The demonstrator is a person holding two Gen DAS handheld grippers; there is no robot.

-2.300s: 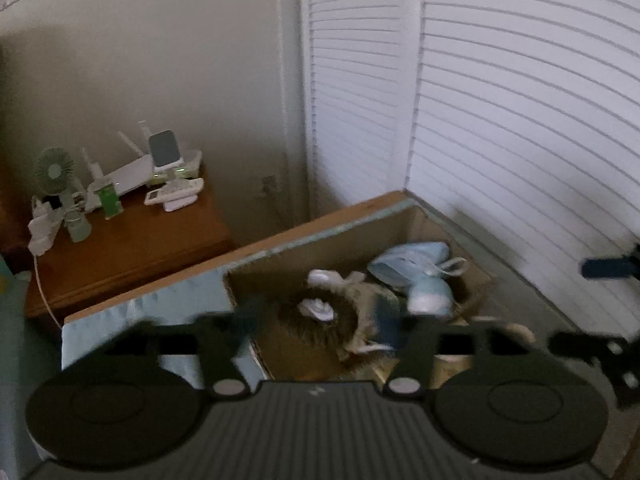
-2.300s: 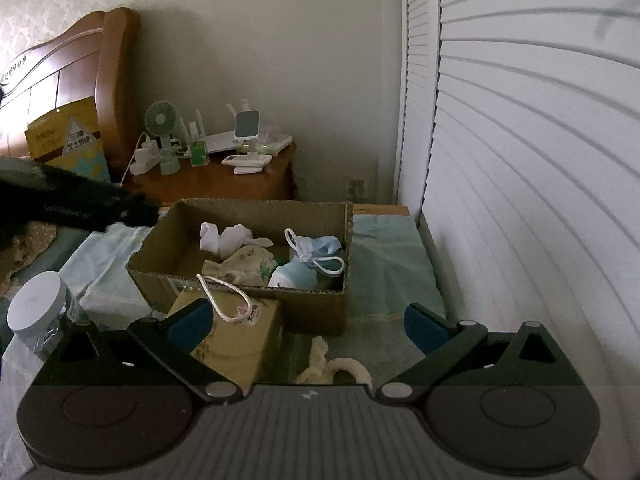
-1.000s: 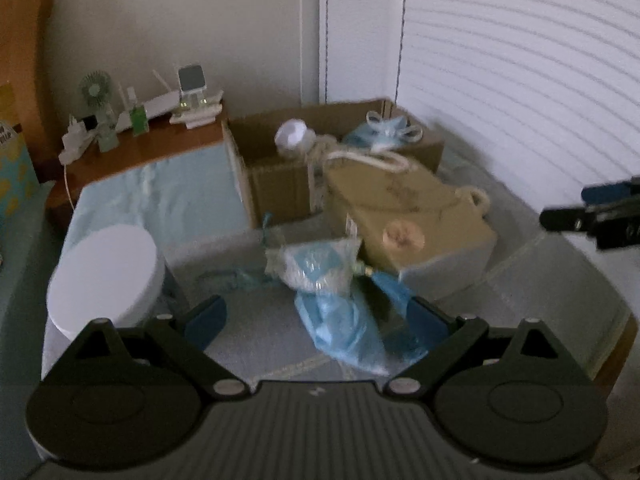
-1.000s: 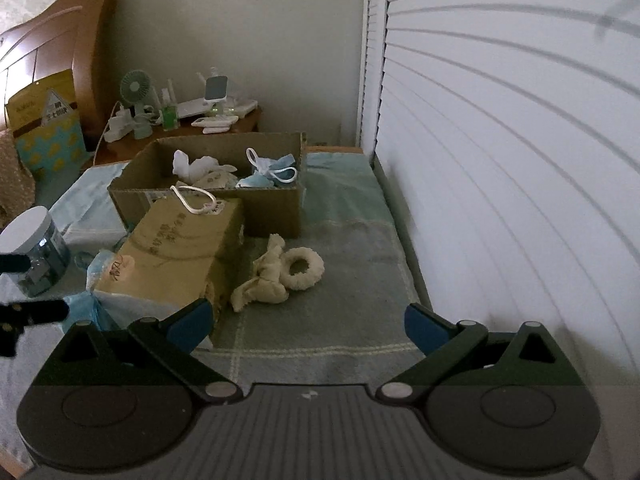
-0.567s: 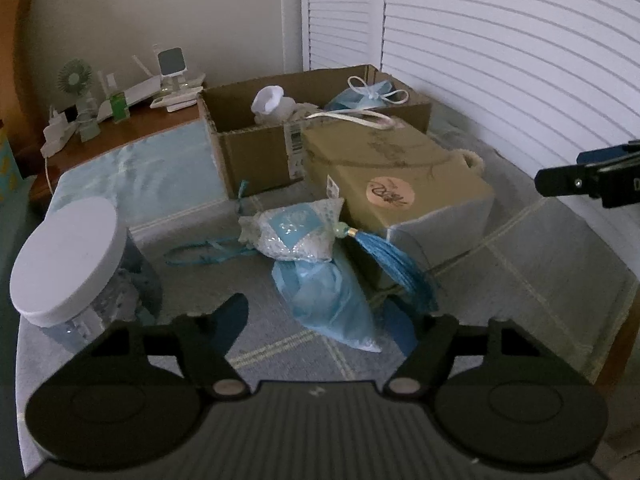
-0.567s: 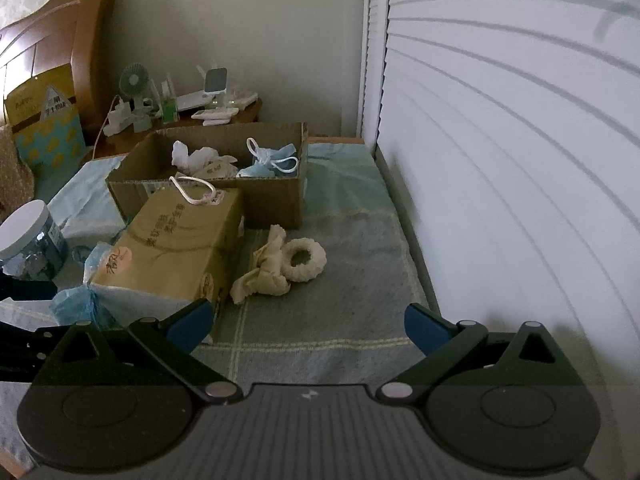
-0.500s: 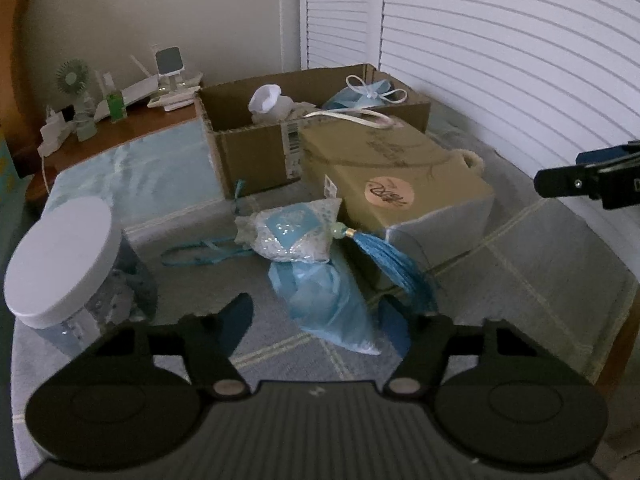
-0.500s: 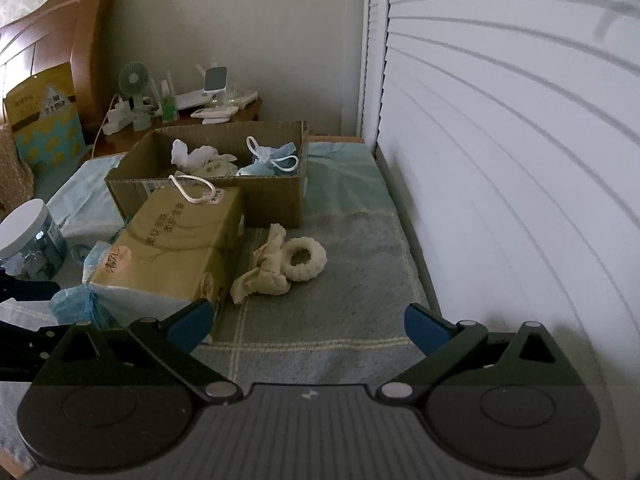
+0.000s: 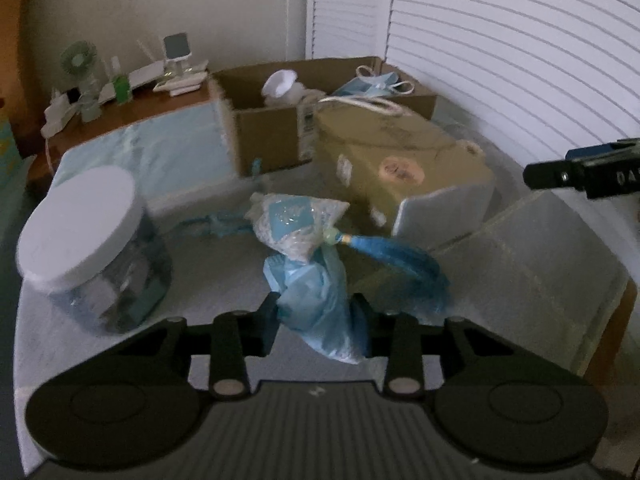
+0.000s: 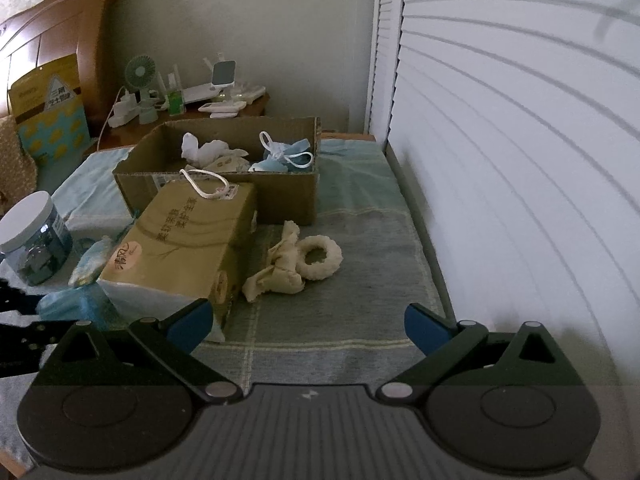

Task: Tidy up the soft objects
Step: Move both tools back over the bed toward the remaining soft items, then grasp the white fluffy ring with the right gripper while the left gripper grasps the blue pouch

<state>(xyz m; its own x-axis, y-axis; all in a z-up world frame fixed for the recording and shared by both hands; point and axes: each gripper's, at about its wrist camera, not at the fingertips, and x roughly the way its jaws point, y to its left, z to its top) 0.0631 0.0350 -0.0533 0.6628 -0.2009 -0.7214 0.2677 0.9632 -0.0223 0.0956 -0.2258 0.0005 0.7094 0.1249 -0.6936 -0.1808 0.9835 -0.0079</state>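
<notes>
My left gripper (image 9: 316,314) has just been closing and is pinching the blue pouch (image 9: 316,300) near the blanket's (image 10: 352,292) front edge. My right gripper (image 10: 306,322) is hovering spread wide over bare blanket, holding nothing, beside the tissue pack (image 10: 188,236).

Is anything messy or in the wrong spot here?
Yes. A cream fluffy ring and crumpled cream cloth lie loose on the blanket, outside the cardboard box that already holds other soft things.

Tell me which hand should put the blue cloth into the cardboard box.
Left. The left gripper jaws have just been closing and now pinch the blue cloth, so it likely only needs lifting to the cardboard box. The right gripper is open and empty, off to the side.
</notes>
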